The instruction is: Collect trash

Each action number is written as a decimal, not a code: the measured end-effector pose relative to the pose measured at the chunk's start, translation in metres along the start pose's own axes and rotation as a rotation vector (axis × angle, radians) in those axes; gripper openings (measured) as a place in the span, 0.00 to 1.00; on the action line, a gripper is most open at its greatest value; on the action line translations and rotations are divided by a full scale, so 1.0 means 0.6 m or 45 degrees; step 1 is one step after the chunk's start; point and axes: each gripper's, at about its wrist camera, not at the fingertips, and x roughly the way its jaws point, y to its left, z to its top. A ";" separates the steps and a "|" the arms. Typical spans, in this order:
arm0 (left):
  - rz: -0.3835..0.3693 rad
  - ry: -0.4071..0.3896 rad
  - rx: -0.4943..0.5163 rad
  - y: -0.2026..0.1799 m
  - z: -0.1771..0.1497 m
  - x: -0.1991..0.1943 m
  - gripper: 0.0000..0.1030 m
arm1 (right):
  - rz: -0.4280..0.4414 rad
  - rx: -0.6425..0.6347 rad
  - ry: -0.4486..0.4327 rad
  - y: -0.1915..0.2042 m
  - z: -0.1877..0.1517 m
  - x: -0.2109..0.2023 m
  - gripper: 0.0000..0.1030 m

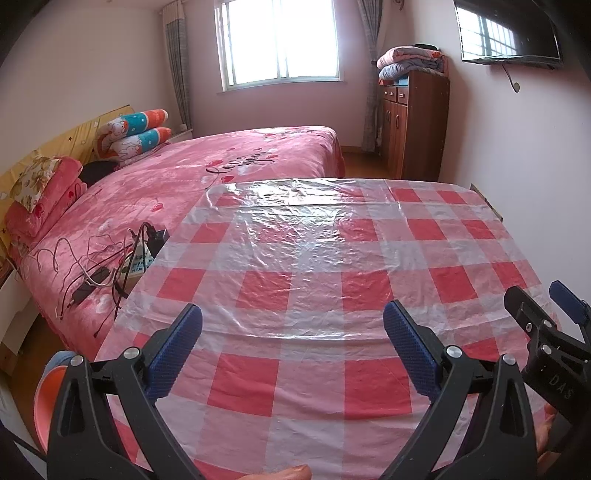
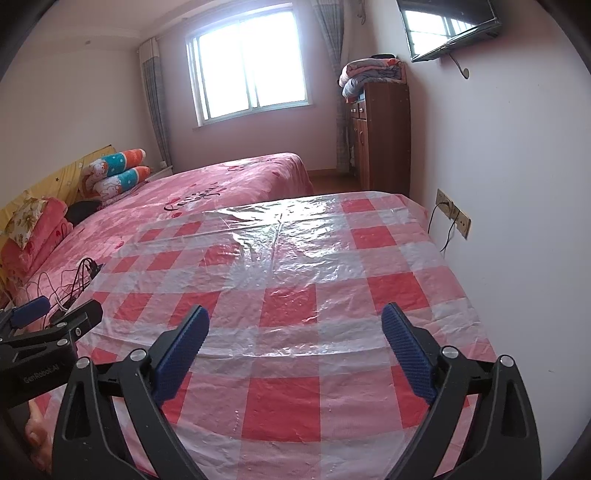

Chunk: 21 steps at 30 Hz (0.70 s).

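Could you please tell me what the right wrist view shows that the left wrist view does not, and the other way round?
Only the right wrist view shows the wall socket strip with a cable plugged in. Only the left wrist view shows an orange rounded object at the table's near left corner; what it is cannot be told. Both show the checked plastic tablecloth, with no trash visible on it, the pink bed, the tangle of cables on the bed, the wooden cabinet and the wall screen. The left tool and right tool are both open and empty.
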 end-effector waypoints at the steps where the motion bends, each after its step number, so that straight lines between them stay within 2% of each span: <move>1: 0.000 0.000 -0.001 -0.001 -0.001 0.001 0.96 | 0.000 -0.001 0.002 0.000 0.000 0.001 0.91; 21: -0.011 0.012 -0.017 0.002 -0.010 0.018 0.96 | -0.010 -0.022 0.047 0.012 -0.002 0.017 0.91</move>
